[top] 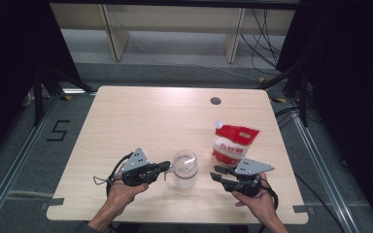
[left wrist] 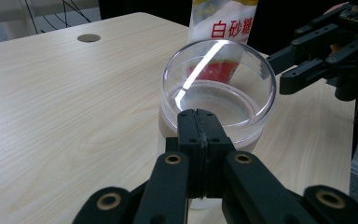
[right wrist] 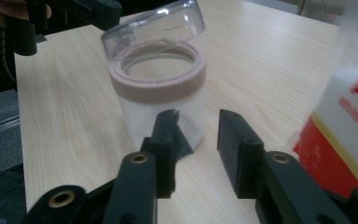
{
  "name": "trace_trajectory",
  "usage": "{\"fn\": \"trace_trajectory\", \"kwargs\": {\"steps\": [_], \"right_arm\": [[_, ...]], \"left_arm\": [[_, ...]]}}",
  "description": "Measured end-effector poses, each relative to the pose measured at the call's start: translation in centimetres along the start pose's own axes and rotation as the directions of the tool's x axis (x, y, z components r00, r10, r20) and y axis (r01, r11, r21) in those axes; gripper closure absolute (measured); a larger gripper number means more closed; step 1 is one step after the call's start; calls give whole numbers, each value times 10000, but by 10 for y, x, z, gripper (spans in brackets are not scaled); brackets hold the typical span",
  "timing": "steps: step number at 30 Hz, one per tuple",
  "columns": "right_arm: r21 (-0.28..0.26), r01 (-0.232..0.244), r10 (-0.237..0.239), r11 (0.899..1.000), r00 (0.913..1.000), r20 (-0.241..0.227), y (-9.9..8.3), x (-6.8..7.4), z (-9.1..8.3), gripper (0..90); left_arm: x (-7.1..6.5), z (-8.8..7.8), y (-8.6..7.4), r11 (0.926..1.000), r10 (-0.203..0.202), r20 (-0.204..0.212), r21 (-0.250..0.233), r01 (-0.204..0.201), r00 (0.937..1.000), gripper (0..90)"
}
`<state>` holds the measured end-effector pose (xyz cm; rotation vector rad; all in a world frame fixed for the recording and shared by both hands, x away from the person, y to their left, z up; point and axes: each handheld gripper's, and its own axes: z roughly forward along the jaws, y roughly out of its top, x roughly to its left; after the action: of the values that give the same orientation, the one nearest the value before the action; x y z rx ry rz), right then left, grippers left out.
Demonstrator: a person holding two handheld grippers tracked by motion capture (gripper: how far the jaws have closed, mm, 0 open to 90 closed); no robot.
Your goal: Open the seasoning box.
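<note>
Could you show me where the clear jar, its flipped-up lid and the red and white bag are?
clear jar [right wrist: 161, 109], right gripper view, on its frosted side wall.
flipped-up lid [right wrist: 151, 28], right gripper view, on the clear tilted lid.
red and white bag [top: 234, 141], high view, on the bag's front.

Pale wood surface [top: 141, 121], two items.
A clear jar [top: 185, 170] stands between both hand-held grippers; a red-and-white pouch [top: 234, 143] stands beyond the right hand-held gripper [top: 218, 173].

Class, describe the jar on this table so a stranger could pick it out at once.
Start at the wooden table. Near its front edge, between the two tongs, stands a jar left of the red and white bag. It is see-through, with a pinkish rim and a clear lid tilted open.
</note>
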<state>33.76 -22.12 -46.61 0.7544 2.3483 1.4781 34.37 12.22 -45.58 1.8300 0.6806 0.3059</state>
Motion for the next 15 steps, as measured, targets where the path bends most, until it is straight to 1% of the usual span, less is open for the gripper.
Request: {"fn": "trace_trajectory", "kwargs": {"steps": [1, 2, 3, 4, 5, 6, 7, 8, 9, 10, 12, 13, 15], "right_arm": [[-61, -25, 24, 10000, 10000, -89, 1, 1, 2, 709], [-195, 218, -220, 9996, 9997, -123, 3, 0, 5, 734], [-132, 211, -214, 9997, 9994, -260, 6, 1, 8, 761], [-305, 223, -232, 9993, 9993, -309, 8, 3, 11, 777], [-296, 360, -373, 9989, 9983, -437, 11, 4, 13, 797], [-296, 360, -373, 9989, 9983, -437, 11, 4, 13, 797], [-285, 518, -525, 9983, 9982, -275, 13, 4, 13, 804], [-377, 496, -510, 9981, 9980, -380, 14, 5, 17, 813], [-310, 489, -498, 9983, 9984, -284, 15, 5, 18, 817], [-348, 512, -524, 9981, 9981, -318, 18, 6, 22, 822], [-334, 507, -520, 9982, 9979, -380, 19, 8, 24, 827], [-377, 645, -662, 9972, 9967, -460, 23, 9, 26, 834], [-389, 660, -677, 9971, 9967, -442, 24, 10, 28, 834]], "left_arm": [[0, 0, 0, 10000, -21, -2, -11, 21, 10000, 886], [0, 0, 0, 10000, 14, 2, 6, -14, 10000, 886], [1, 0, 0, 10000, 68, 33, -1, -68, 10000, 885], [1, -1, 0, 9999, 130, 27, 9, -130, 9999, 884], [0, -1, -1, 10000, -39, -45, 0, 39, 10000, 883], [0, -1, -1, 10000, -39, -45, 0, 39, 10000, 882], [0, -1, -1, 9999, -116, -22, -15, 116, 9999, 882], [1, -1, -1, 10000, -45, -11, -34, 45, 10000, 881], [0, -1, -2, 10000, -68, -1, -56, 68, 10000, 879], [0, -1, -2, 10000, -48, -1, -60, 48, 10000, 879], [0, -1, -2, 10000, -39, -20, -32, 39, 10000, 879], [0, -1, -2, 10000, -71, -19, -48, 71, 10000, 879], [1, 0, -2, 9999, -56, 46, -83, 57, 10000, 879]]}}
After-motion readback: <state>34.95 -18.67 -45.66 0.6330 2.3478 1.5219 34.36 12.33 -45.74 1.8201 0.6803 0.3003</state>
